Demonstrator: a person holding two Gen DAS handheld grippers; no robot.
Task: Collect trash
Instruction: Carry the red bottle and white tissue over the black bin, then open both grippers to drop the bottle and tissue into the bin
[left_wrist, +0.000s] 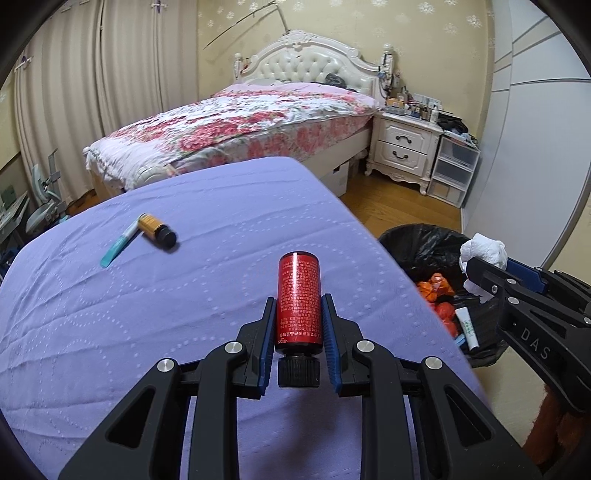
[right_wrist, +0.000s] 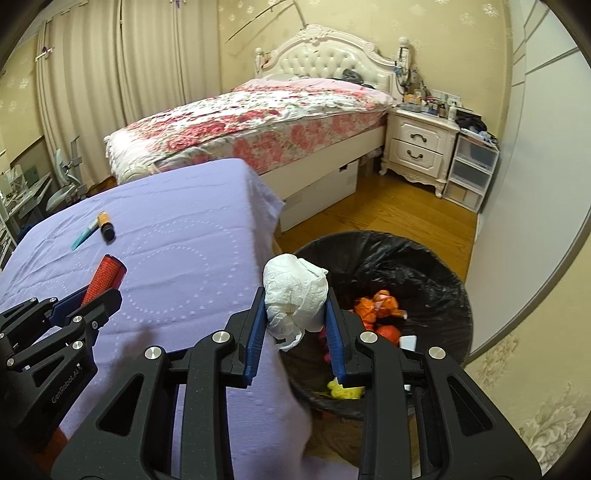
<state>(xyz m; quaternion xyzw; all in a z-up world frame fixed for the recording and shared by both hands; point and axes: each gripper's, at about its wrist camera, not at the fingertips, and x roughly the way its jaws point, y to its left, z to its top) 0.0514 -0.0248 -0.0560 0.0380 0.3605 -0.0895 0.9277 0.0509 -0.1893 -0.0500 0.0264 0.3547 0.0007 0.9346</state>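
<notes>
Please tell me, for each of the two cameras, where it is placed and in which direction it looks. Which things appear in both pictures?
Left wrist view: sits on the left gripper, facing along its fingers over the purple cloth; the gripper holds a red bottle; the right gripper shows at right.
Right wrist view: sits on the right gripper, facing the black bin; it holds a white tissue wad; the left gripper shows at left.
Shared: both grippers, bottle, tissue, bin, cloth, flowered bed.

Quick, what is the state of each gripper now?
Left gripper: shut on the red bottle.
Right gripper: shut on the crumpled white tissue.
</notes>
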